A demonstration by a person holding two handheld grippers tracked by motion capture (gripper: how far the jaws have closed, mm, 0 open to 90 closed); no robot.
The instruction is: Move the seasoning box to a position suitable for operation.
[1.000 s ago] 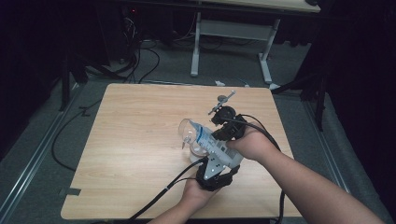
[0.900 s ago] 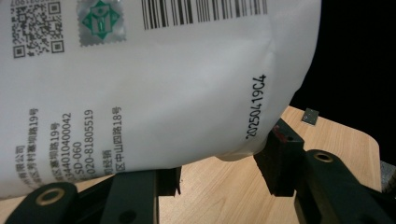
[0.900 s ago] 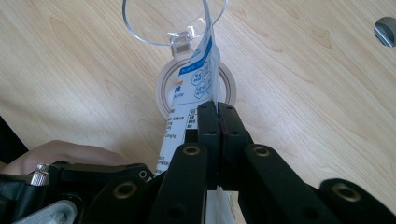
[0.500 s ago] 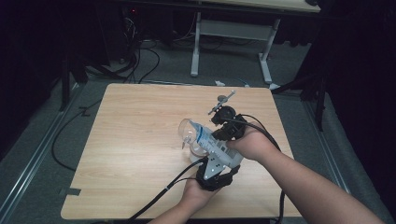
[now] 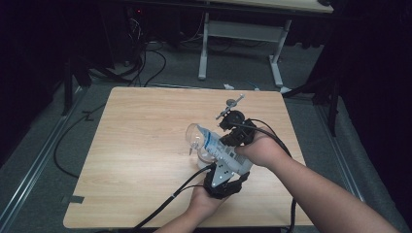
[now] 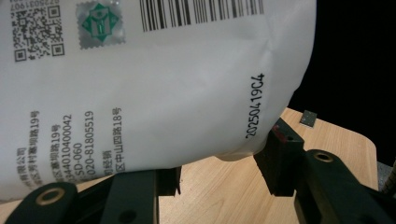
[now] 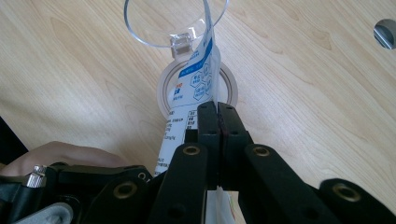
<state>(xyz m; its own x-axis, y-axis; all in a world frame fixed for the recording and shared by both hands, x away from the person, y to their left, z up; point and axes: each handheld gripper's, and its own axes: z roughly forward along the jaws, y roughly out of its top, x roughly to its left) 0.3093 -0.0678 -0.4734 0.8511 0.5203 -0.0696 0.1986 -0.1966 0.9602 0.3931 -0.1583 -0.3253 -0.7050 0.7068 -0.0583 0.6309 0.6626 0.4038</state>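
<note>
A white pouch (image 5: 219,148) with blue print and a barcode is held over the table between both grippers. My right gripper (image 7: 218,109) is shut on the pouch's thin edge (image 7: 205,70); in the high view it (image 5: 234,132) sits at the far end of the pouch. My left gripper (image 6: 222,170) has its jaws around the bulging pouch (image 6: 154,93), pads against its sides; in the high view it (image 5: 222,178) is at the near end. A clear plastic cup (image 7: 168,23) touches the pouch's far tip, above a white ring (image 7: 229,86) lying on the table.
The wooden table (image 5: 141,131) has bare room to the left and at the back. A small metal piece (image 5: 233,103) lies behind the right gripper. Black cables (image 5: 170,201) trail off the near edge. A white desk frame (image 5: 243,34) stands on the floor beyond.
</note>
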